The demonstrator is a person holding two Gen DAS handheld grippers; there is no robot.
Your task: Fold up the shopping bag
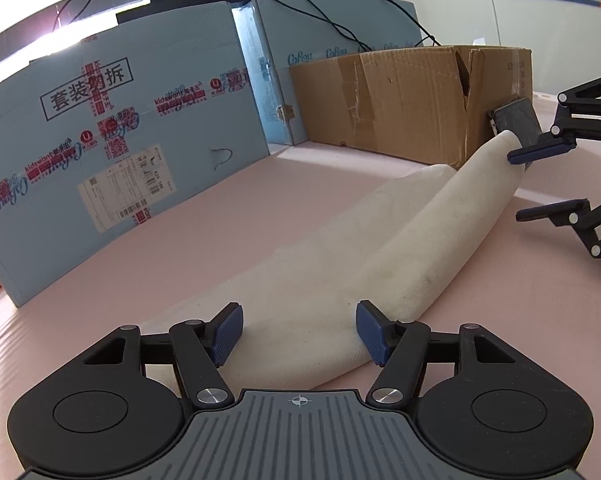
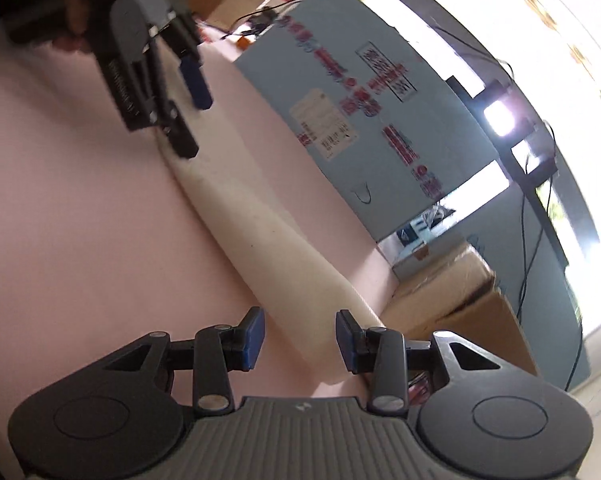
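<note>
1. We found the bag (image 1: 384, 240) lying on the pink table (image 1: 220, 216) as a long cream strip, doubled lengthwise, with a rounded fold along the side away from the blue box (image 1: 100, 140) and a flatter layer spread toward that box.
2. It ran between our two grippers, its far end close to the brown box (image 1: 380, 104).
3. Our left gripper (image 1: 299, 334) sat at the near end with jaws wide apart; the cloth lay between the pads, but neither pad pressed it, so it held nothing.
4. Our right gripper (image 2: 300, 340) stood open too, the other end of the strip lying between its pads without being pinched. In the left view a dark flat piece sat just by that end; we could not tell what it was.
5. We judged the cloth light, soft and limp: it would sag and drape wherever unsupported, and the layers could slide apart, though the weave looked grippy rather than slick.
6. We judged the best holds to be at the two ends, through all layers together near the rounded fold, so the strip would stay doubled.
7. Whether more folds remained, the pictures did not settle.
</note>
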